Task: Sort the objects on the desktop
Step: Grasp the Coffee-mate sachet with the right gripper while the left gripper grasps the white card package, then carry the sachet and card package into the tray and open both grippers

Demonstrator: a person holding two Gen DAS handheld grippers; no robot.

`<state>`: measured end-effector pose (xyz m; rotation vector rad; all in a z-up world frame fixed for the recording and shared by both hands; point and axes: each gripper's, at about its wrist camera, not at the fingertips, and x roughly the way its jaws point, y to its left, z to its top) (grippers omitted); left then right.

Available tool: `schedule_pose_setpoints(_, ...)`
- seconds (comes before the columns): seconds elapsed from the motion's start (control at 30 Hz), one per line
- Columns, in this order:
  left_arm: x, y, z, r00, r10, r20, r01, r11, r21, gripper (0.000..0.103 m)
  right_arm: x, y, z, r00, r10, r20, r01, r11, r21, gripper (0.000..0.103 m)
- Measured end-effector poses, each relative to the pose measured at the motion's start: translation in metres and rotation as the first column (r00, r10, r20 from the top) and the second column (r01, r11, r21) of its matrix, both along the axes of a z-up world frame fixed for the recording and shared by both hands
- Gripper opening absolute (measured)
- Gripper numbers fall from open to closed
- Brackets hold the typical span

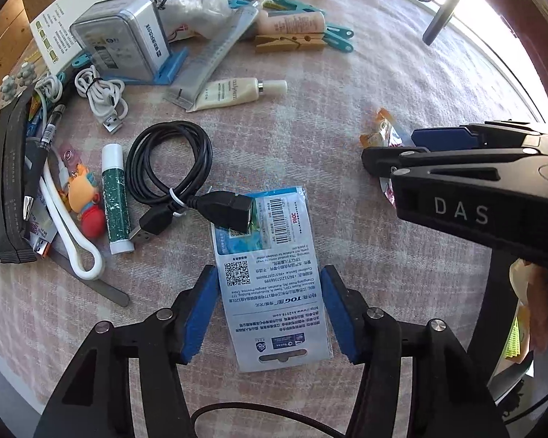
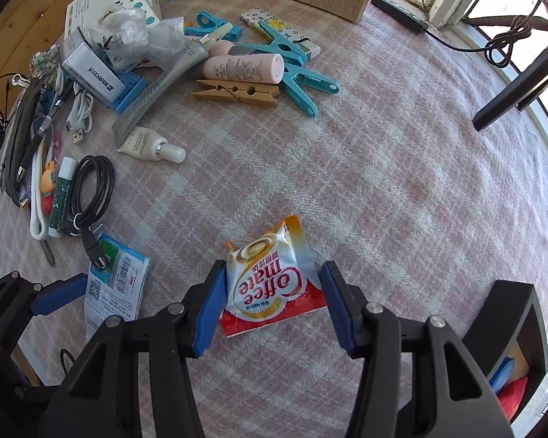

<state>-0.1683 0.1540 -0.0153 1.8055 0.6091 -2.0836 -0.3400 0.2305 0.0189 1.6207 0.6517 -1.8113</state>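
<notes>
- My left gripper (image 1: 270, 314) straddles the flat, glossy blister card (image 1: 265, 277) on the woven plaid cloth (image 1: 383, 84), pads not yet pressing.
- My right gripper (image 2: 272, 304) brackets the crinkly Coffee-mate sachet (image 2: 270, 281), left pad touching, unclamped.
- I'd pinch both edges squarely; thin packets slip.

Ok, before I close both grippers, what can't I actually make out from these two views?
- Left wrist view: the Coffee mate sachet is mostly hidden behind the right gripper.
- Right wrist view: the blue packet is partly covered by the left gripper and the black USB cable.
- Both views: whether the fingers touch anything; their tips against the cloth are not visible.
- Right wrist view: the black organizer is cut off by the edge.
</notes>
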Motion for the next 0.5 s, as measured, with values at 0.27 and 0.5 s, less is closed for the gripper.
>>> schedule_pose_setpoints(0.27,-0.008,0.01,0.005,1.0,-0.017,-0.014,0.017,1.0,-0.014,0.054,-0.007,0.011,0.014,1.0,-0.024,0.017,0.025,0.999,-0.046,0.022)
schedule_pose_setpoints(0.5,-0.017,0.013,0.009,0.999,-0.032,-0.025,0.031,0.999,-0.019,0.054,-0.007,0.017,0.014,1.0,-0.03,0.006,0.03,0.998,-0.058,0.015)
